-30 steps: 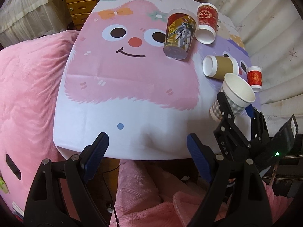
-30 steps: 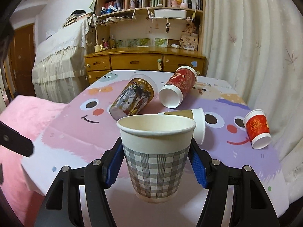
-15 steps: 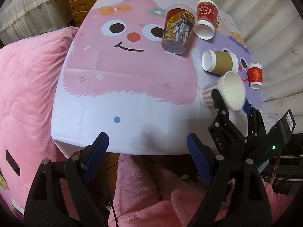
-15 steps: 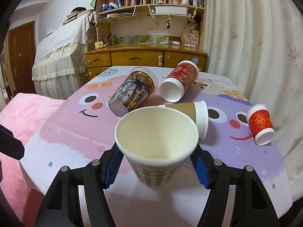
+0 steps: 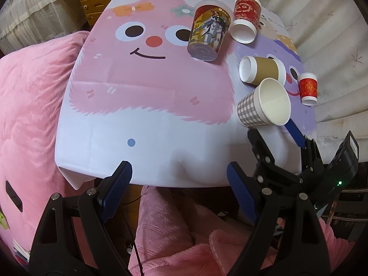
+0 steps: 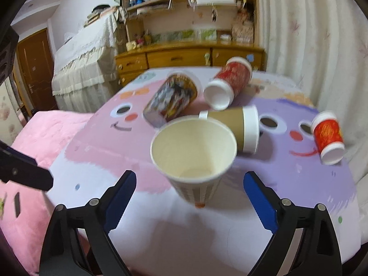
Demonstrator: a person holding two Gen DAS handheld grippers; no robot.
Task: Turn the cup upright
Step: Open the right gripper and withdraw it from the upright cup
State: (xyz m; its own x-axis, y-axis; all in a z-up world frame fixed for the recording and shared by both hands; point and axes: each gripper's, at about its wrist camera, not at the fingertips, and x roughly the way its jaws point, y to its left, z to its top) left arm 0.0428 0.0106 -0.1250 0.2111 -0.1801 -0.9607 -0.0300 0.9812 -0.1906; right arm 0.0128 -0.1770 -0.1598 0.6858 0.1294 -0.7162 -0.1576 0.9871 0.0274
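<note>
The grey checked paper cup (image 6: 194, 161) stands upright on the table, mouth up, and also shows in the left wrist view (image 5: 264, 104). My right gripper (image 6: 189, 186) is open, its blue pads (image 6: 119, 197) apart on either side and behind the cup, not touching it; it shows from outside in the left wrist view (image 5: 276, 135). My left gripper (image 5: 178, 184) is open and empty, below the table's near edge. Several other cups lie on their sides.
A printed tall cup (image 5: 208, 34), a red cup (image 5: 245, 18), a brown sleeved cup (image 5: 261, 72) and a small red cup (image 5: 308, 88) lie on the cartoon tablecloth (image 5: 138, 92). Pink bedding (image 5: 27, 105) is left of the table; drawers (image 6: 179, 57) and curtain (image 6: 310, 34) are behind.
My right gripper has let go of the checked cup and opened wide, pulling back. The cup now stands free on the table. The left gripper has stayed open.
</note>
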